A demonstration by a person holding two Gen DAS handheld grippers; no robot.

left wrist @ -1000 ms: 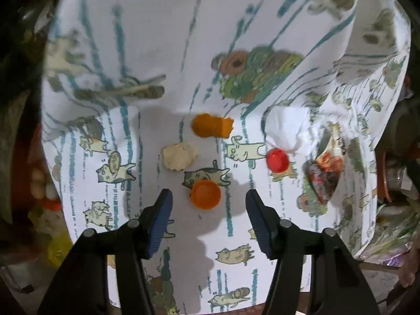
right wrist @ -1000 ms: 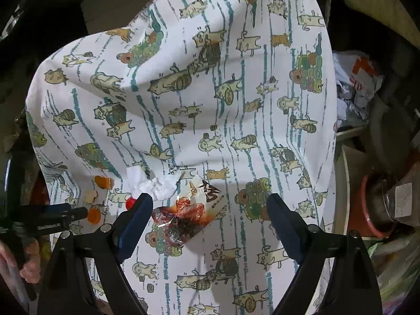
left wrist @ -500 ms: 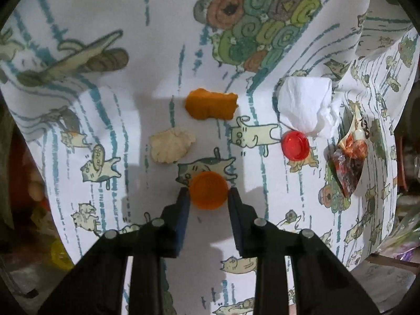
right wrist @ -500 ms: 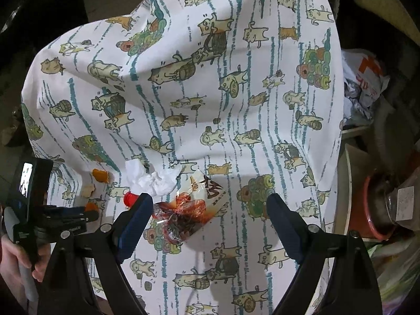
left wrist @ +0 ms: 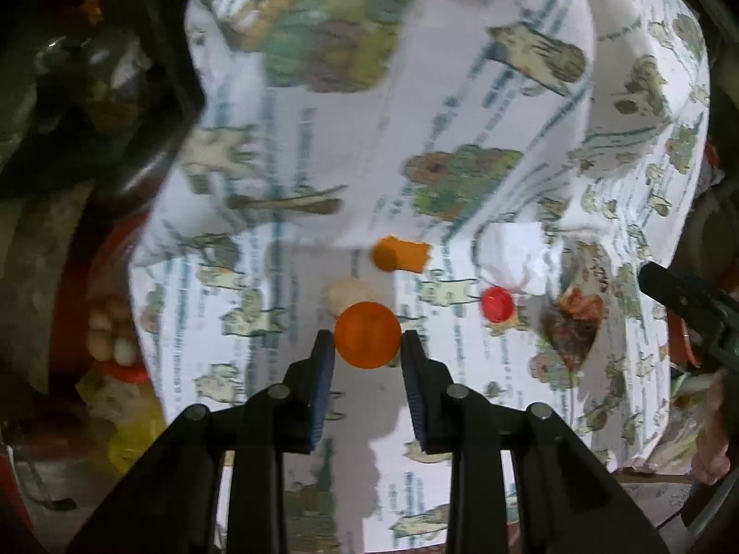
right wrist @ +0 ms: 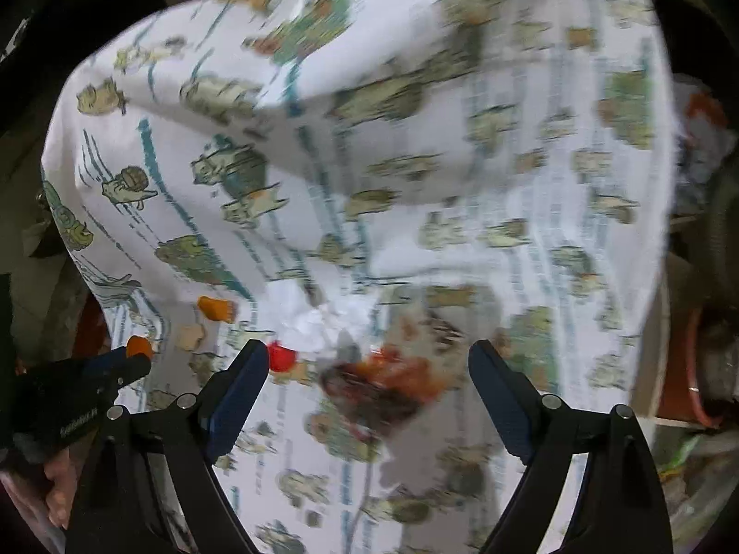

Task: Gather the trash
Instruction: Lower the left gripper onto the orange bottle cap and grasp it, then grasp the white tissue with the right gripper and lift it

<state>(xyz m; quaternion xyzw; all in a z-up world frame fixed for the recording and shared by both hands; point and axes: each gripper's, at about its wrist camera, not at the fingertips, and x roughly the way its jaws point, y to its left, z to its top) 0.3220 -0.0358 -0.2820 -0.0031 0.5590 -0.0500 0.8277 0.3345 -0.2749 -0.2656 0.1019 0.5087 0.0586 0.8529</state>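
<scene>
Left gripper (left wrist: 368, 340) pinches the orange cap (left wrist: 367, 334) by its rim, flat face toward the camera, raised off the cat-print cloth (left wrist: 323, 147). Just behind it lies a pale crumb (left wrist: 348, 290); farther back an orange chunk (left wrist: 401, 255) lies with its long axis left to right. Rightward come a red cap (left wrist: 497, 303), a crumpled tissue (left wrist: 510, 254) and a red wrapper (left wrist: 572, 323). Right gripper (right wrist: 368, 369) hangs wide open over that wrapper, not touching it; blur hides the wrapper's lie.
</scene>
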